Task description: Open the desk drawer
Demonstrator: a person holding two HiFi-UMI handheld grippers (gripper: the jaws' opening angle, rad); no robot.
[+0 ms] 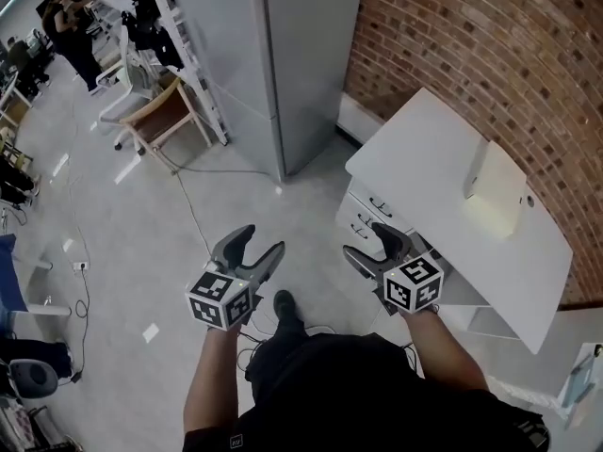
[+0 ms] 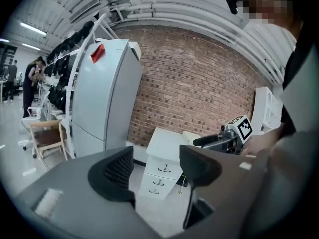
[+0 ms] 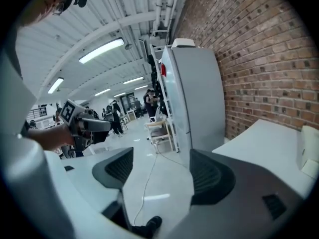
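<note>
A white desk [image 1: 443, 158] stands against the brick wall at the right. Its drawer unit [image 1: 369, 211] faces the floor side, with small dark handles, and all drawers look closed. In the left gripper view the three drawer fronts [image 2: 159, 178] show between the jaws, some way off. My left gripper [image 1: 264, 240] is open and empty over the floor, left of the desk. My right gripper [image 1: 365, 239] is open and empty, just in front of the drawer unit and apart from it. It also shows in the left gripper view as the right gripper [image 2: 224, 139].
A cream box [image 1: 495, 191] sits on the desk top. A tall grey cabinet [image 1: 283, 55] stands left of the desk, with a wooden chair [image 1: 165, 111] beyond it. A cable [image 1: 193, 215] runs across the floor. People stand far back at the upper left.
</note>
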